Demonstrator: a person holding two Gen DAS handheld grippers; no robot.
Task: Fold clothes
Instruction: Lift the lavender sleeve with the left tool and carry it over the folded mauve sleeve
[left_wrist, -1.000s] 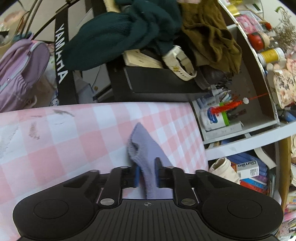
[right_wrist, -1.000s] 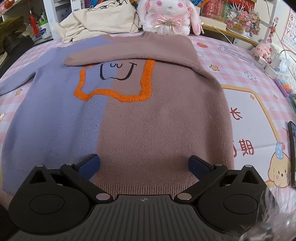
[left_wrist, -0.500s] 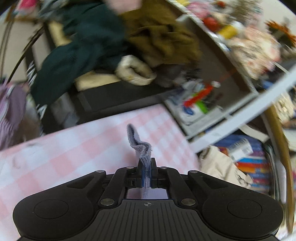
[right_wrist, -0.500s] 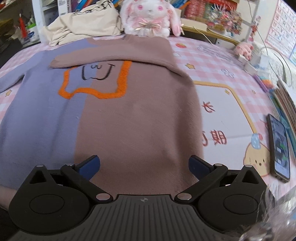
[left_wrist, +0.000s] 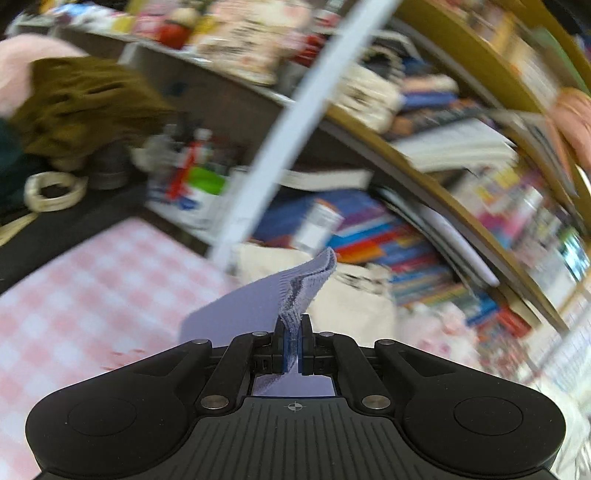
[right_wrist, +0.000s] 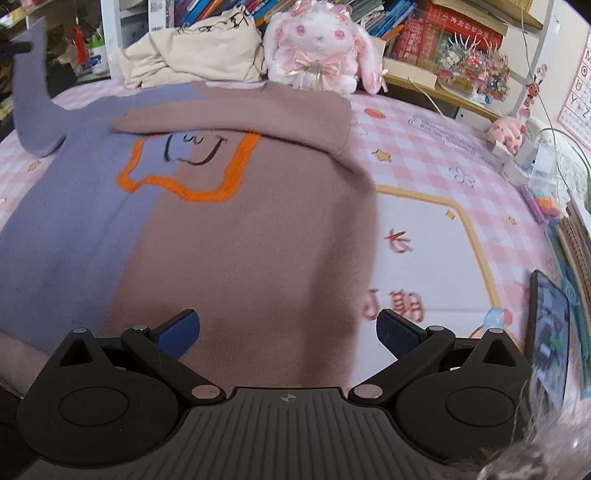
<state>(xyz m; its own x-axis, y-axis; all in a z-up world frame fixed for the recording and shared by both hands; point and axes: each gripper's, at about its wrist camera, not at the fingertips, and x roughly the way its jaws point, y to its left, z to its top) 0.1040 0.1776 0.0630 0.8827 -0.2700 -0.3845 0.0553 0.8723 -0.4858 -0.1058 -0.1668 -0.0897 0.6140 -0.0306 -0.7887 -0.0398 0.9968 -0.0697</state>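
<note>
Left-wrist view showed my left gripper (left_wrist: 291, 345) clamped on the sweater's (right_wrist: 229, 221) lilac sleeve cuff (left_wrist: 306, 284), lifted off the bed (right_wrist: 436, 155) for folding inward, while my right gripper (right_wrist: 288, 332) hovered open above the hem.

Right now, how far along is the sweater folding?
Done: the brown sleeve lies folded across the sweater. In hand: the left gripper is shut on the purple sleeve, lifted off the bed. Left: laying it across and folding the body; the right gripper is open, empty.

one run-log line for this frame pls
stage: sleeve fold | left gripper: shut on purple sleeve, lifted off bed | right gripper: open, over sweater hem | brown sleeve: folded across chest
</note>
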